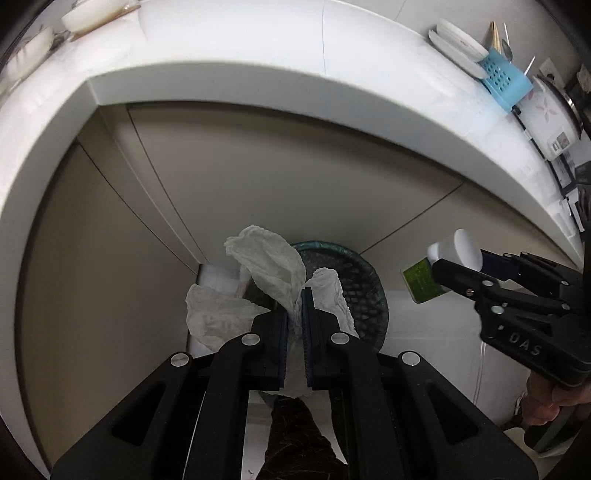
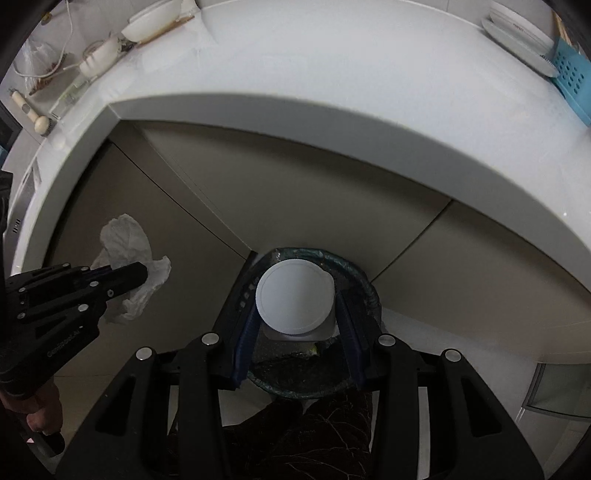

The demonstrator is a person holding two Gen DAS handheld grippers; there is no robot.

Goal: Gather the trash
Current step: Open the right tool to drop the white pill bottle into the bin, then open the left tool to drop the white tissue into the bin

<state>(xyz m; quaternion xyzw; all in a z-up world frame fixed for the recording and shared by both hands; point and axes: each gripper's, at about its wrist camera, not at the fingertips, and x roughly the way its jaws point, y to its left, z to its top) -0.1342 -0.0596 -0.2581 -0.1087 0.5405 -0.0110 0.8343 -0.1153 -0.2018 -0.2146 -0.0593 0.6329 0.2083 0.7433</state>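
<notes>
My left gripper (image 1: 294,295) is shut on a crumpled white paper towel (image 1: 266,266) and holds it above the near left rim of a round bin lined with a dark green bag (image 1: 365,280). The left gripper (image 2: 142,275) and the paper towel (image 2: 125,236) also show in the right wrist view. My right gripper (image 2: 295,291) is shut on a white-capped bottle with a green label (image 2: 293,302), cap facing the camera, directly over the bin (image 2: 354,266). In the left wrist view the right gripper (image 1: 448,267) and the bottle (image 1: 424,278) hang to the right of the bin.
A white countertop (image 1: 240,51) overhangs beige cabinet doors (image 1: 277,177) behind the bin. White bowls (image 1: 92,16) sit at its far left; plates and a blue cutlery basket (image 1: 504,79) at its right. A rolling pin (image 2: 31,112) lies on the left counter.
</notes>
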